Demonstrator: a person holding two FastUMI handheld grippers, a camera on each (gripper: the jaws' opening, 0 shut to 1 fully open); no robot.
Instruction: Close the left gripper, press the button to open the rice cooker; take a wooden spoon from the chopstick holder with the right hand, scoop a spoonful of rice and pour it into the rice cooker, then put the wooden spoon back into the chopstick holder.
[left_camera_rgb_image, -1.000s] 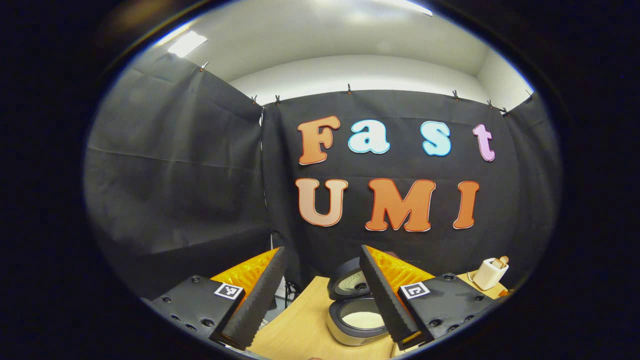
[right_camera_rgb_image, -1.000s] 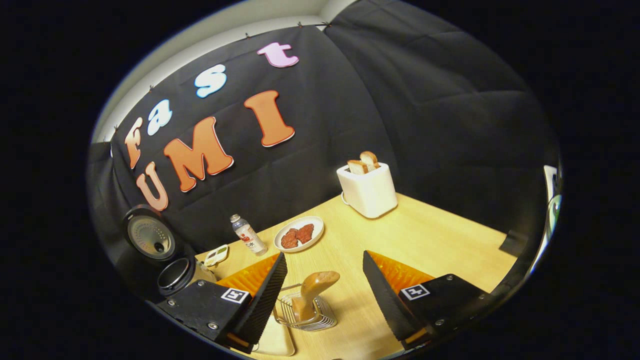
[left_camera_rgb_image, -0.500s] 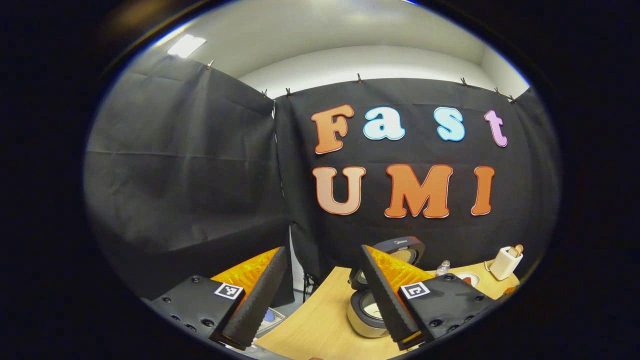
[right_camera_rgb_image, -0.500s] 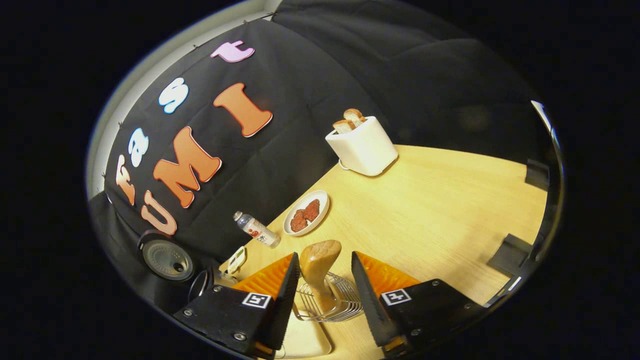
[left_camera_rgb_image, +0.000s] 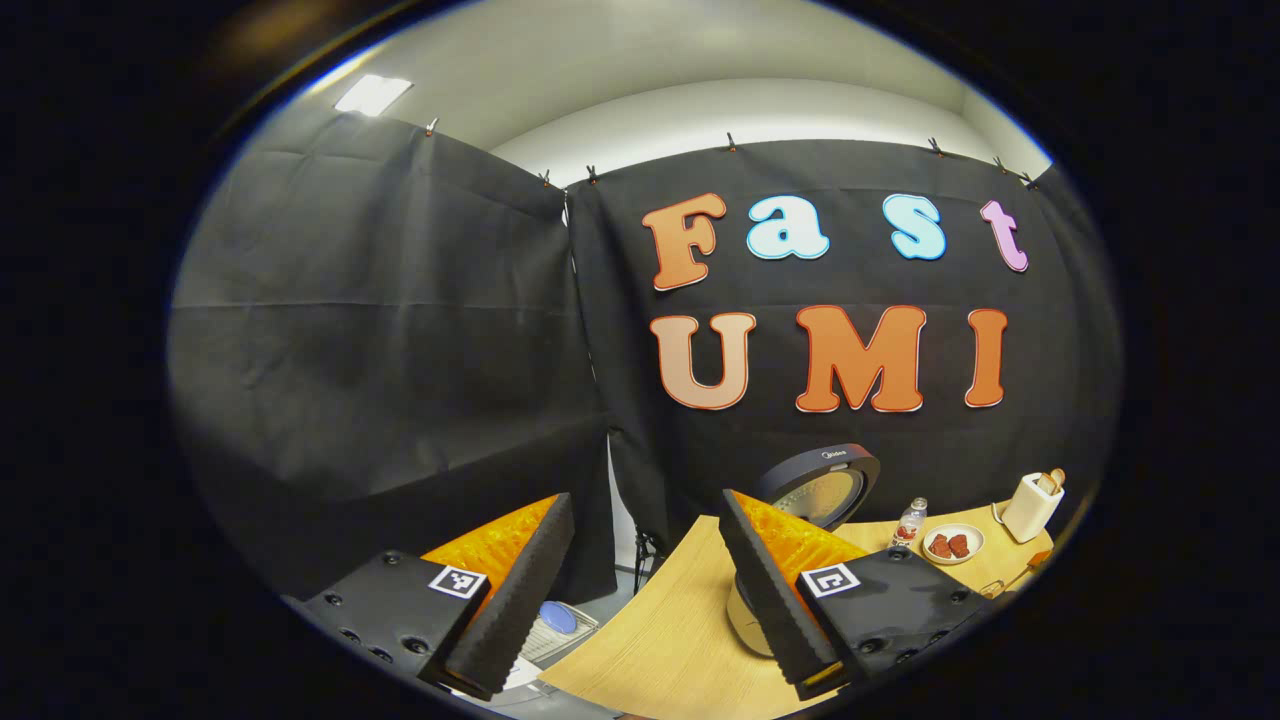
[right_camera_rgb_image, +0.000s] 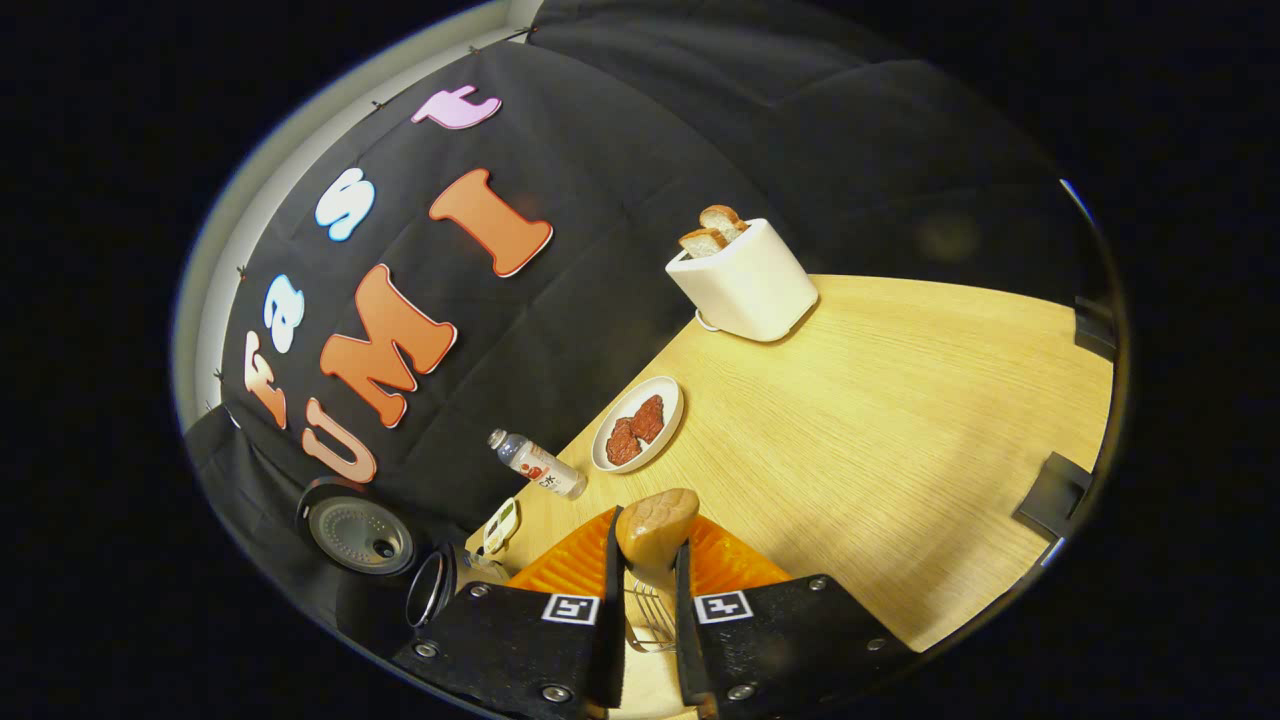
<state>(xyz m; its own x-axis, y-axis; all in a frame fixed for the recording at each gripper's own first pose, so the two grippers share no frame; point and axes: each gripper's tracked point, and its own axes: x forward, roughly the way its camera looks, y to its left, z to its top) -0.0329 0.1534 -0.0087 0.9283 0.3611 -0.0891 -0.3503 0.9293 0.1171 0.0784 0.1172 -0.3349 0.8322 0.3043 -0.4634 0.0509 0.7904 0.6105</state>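
The round grey rice cooker (left_camera_rgb_image: 800, 500) stood lid-up, already opened, at the table's far left. The left gripper (left_camera_rgb_image: 640, 590) hung apart, empty. The right gripper (right_camera_rgb_image: 645, 610) was clamped on the tan wooden spoon (right_camera_rgb_image: 655, 525) in the wire chopstick holder (right_camera_rgb_image: 648, 620), near; scooping, pouring and returning remained.

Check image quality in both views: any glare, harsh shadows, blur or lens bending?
Left gripper view: a bright ceiling light glares at the upper left, the wall's top edge bows from fisheye bending, focus is sharp. Right gripper view: the table is evenly lit with soft shadows, the toaster leans with the tilted, curved frame, and the spoon between the tool's fingers is crisp.
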